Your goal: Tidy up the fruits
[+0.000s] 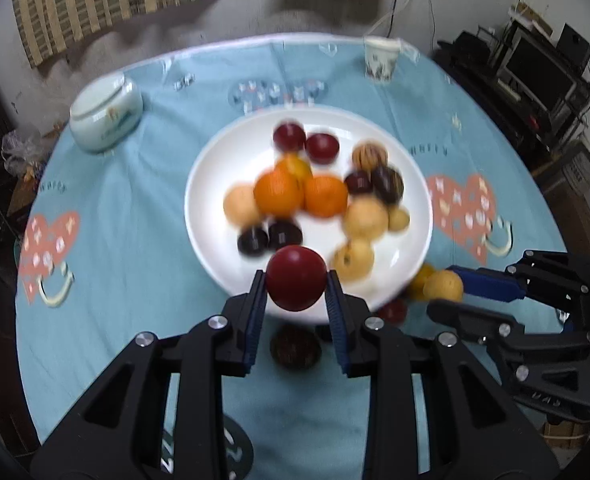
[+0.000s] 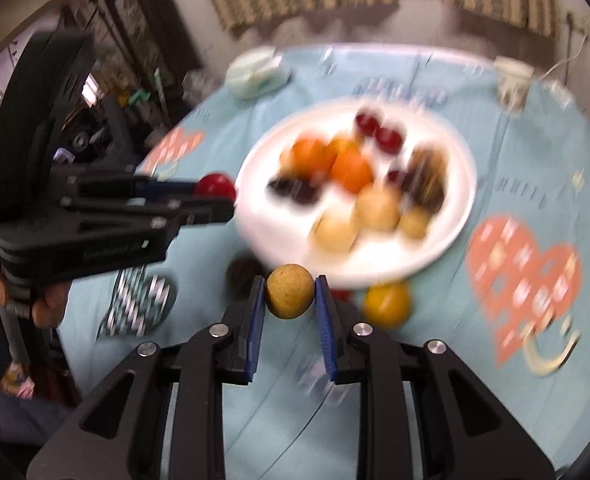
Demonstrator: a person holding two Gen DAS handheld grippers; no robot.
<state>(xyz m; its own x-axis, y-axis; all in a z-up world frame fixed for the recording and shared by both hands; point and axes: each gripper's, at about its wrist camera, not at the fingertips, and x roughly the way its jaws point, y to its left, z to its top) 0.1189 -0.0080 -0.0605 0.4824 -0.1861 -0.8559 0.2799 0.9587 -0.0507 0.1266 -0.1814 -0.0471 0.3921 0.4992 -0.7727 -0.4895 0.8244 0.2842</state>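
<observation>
A white plate [image 1: 215,184] [image 2: 455,216] on the blue cloth holds several fruits: oranges [image 1: 279,194], red plums, dark ones and pale yellow ones. My left gripper [image 1: 296,282] is shut on a red round fruit [image 1: 296,278], held above the plate's near rim; it also shows in the right wrist view as the left gripper [image 2: 219,196] with the red round fruit [image 2: 215,186]. My right gripper [image 2: 289,298] is shut on a yellow-brown round fruit [image 2: 289,291] just short of the plate, seen too as the right gripper [image 1: 445,292] with the yellow-brown round fruit [image 1: 443,285].
On the cloth by the plate's near edge lie a dark fruit [image 1: 295,346], a small red one [image 1: 393,312] and an orange-yellow one [image 2: 387,304]. A pale lidded bowl [image 1: 107,116] stands far left, a paper cup [image 1: 381,58] at the back. A hand [image 2: 51,300] grips the left tool.
</observation>
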